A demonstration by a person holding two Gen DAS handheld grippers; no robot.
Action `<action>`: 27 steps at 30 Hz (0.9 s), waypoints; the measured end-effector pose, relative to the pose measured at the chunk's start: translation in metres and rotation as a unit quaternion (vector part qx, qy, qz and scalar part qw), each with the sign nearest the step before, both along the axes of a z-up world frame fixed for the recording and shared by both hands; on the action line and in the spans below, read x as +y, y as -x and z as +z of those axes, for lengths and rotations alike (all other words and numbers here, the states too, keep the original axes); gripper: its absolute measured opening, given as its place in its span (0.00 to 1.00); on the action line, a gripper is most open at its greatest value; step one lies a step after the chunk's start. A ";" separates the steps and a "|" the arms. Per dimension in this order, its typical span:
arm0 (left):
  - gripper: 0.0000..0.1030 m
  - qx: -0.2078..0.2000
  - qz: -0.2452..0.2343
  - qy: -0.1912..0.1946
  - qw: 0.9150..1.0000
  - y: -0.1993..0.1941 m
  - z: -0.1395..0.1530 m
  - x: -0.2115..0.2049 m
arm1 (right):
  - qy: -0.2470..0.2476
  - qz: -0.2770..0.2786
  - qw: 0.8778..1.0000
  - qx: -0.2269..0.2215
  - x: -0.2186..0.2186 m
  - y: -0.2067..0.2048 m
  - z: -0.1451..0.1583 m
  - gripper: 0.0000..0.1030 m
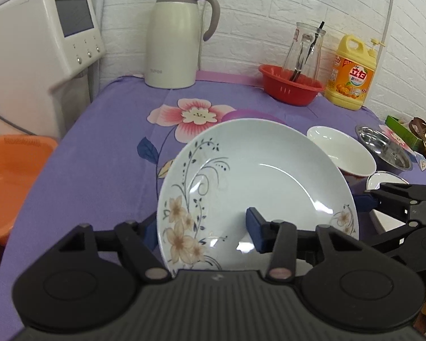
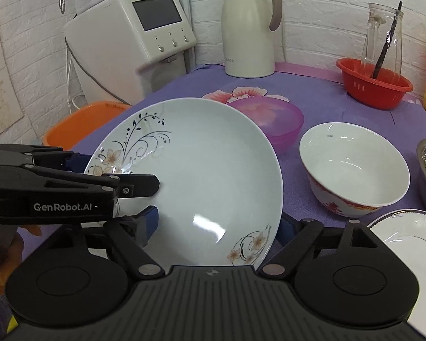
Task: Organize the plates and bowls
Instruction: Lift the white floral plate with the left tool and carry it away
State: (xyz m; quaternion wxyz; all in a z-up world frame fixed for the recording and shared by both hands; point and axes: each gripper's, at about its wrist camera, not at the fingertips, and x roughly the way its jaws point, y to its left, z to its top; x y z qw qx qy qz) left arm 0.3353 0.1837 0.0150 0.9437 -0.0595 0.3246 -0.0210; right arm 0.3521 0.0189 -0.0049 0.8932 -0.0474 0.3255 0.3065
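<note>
Right gripper [image 2: 217, 224]: pinches tilted floral plate [image 2: 201, 176]. Left gripper [image 1: 201, 227]: straddles its rim, grip unconfirmed. Step: likely handover; next needs firm left pinch.

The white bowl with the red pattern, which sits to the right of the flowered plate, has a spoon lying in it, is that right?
Not quite: the white bowl does sit right of the flowered plate, but the right wrist view shows it empty. No spoon lies in it.
</note>
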 end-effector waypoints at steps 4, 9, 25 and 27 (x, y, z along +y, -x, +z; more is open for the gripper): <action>0.46 0.004 0.009 -0.008 1.000 -0.003 0.001 -0.005 | -0.002 -0.010 1.000 0.011 0.002 -0.001 -0.003 1.00; 0.46 0.010 0.023 -0.016 1.000 -0.004 -0.003 -0.005 | -0.006 -0.017 0.999 0.027 0.005 -0.003 -0.009 1.00; 0.46 -0.030 0.017 0.004 0.999 0.059 0.037 -0.028 | -0.016 -0.033 0.999 -0.009 -0.016 0.062 0.034 1.00; 0.46 -0.028 0.018 0.008 0.999 0.077 0.035 -0.033 | -0.018 -0.035 0.999 -0.007 -0.020 0.081 0.032 1.00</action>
